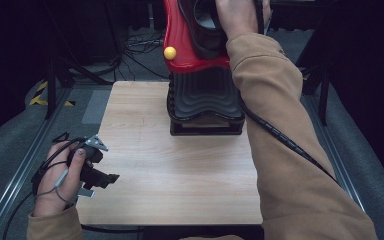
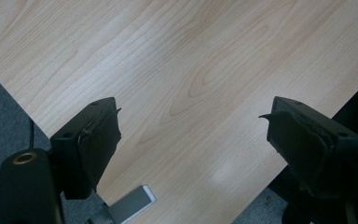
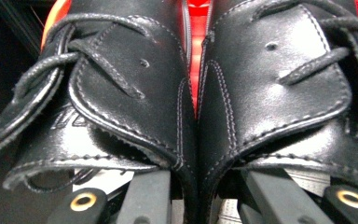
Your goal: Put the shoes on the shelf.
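Observation:
A pair of black leather lace-up shoes [image 3: 135, 102] sits side by side on a glossy red stand [image 1: 180, 35] at the table's far edge. In the right gripper view, my right gripper [image 3: 209, 191] has one jaw inside each shoe, and the two inner walls are pinched together between them. From above, the right hand [image 1: 237, 17] covers that gripper on top of a black shoe [image 1: 205, 30]. My left gripper [image 1: 111, 178] rests at the table's left front edge in the left hand. Its jaws [image 2: 193, 140] stand wide apart over bare wood, with nothing between them.
The red stand carries a small yellow ball [image 1: 170, 52] and rests on a black ribbed base [image 1: 205, 100] at the back of the wooden table [image 1: 180, 175]. A black cable [image 1: 285, 142] trails along the right sleeve. Grey floor and rails flank the table.

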### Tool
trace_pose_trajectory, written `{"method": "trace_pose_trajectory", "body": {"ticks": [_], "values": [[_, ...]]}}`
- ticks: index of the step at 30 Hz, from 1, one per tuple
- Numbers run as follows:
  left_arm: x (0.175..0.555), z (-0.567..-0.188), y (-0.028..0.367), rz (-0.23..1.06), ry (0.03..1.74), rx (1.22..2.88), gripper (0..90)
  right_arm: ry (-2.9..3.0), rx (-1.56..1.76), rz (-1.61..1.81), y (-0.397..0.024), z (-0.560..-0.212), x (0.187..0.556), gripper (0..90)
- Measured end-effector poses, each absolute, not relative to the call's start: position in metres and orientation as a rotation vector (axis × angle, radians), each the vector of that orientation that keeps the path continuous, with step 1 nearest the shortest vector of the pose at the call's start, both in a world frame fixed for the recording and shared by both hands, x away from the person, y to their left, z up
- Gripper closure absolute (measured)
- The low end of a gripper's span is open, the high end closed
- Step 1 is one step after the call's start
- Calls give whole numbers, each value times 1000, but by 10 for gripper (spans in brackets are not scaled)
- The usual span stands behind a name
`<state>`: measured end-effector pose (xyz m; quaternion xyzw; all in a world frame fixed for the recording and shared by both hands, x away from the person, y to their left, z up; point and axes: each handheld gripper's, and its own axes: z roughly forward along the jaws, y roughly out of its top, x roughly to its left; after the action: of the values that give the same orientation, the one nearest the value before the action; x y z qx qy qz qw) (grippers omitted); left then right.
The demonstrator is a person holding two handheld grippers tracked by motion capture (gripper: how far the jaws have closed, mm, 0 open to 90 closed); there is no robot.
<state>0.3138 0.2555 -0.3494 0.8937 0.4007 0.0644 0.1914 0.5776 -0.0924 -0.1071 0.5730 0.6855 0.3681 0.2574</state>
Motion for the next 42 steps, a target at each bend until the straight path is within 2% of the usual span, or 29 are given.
{"method": "trace_pose_trajectory", "body": {"ticks": [7, 16, 34, 42], "values": [[313, -349, 257, 181, 1126, 2514, 175, 1877, 1565, 990, -95, -106, 577, 770], [312, -347, 253, 188, 1116, 2520, 175, 1933, 1588, 1007, -105, -104, 570, 650], [308, -347, 251, 186, 1124, 2527, 175, 2035, 1617, 976, -115, -98, 557, 491], [306, -346, 253, 192, 1125, 2524, 175, 2070, 1533, 1024, -128, -84, 536, 472]]}}
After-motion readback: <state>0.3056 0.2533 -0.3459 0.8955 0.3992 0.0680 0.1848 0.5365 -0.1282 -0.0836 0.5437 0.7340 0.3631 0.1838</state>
